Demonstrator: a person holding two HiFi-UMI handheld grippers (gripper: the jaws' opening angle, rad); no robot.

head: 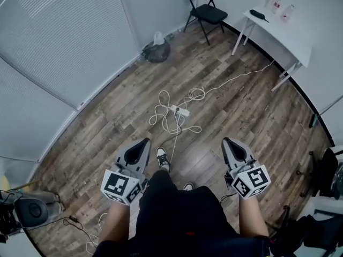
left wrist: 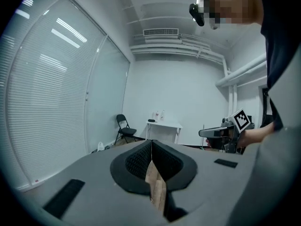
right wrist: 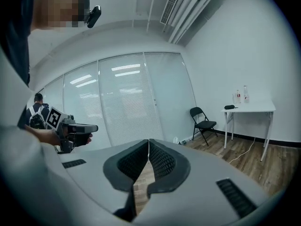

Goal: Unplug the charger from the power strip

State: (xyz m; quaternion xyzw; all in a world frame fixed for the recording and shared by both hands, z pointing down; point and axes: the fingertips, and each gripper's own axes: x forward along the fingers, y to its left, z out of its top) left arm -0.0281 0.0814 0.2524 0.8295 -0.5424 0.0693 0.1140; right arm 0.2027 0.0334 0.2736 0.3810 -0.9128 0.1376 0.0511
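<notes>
A white power strip (head: pixel 179 110) lies on the wooden floor ahead of me, with a white plug in it and white cable (head: pixel 164 114) looped around it. Which plug is the charger I cannot tell at this distance. My left gripper (head: pixel 143 143) is held at waist height, well short of the strip, jaws shut and empty. My right gripper (head: pixel 228 142) hangs level with it on the other side, also shut with nothing between its pads (right wrist: pixel 148 160). In the left gripper view the left gripper (left wrist: pixel 151 160) has its pads together, and the right gripper (left wrist: pixel 221 133) shows off to the side.
A black folding chair (head: pixel 204 9) and a white table (head: pixel 278 31) stand by the far wall, with a cable (head: pixel 241 76) running from the table to the strip. A dark bag (head: pixel 156 51) sits near the glass wall. My shoe (head: pixel 162 158) is just behind the cable loops.
</notes>
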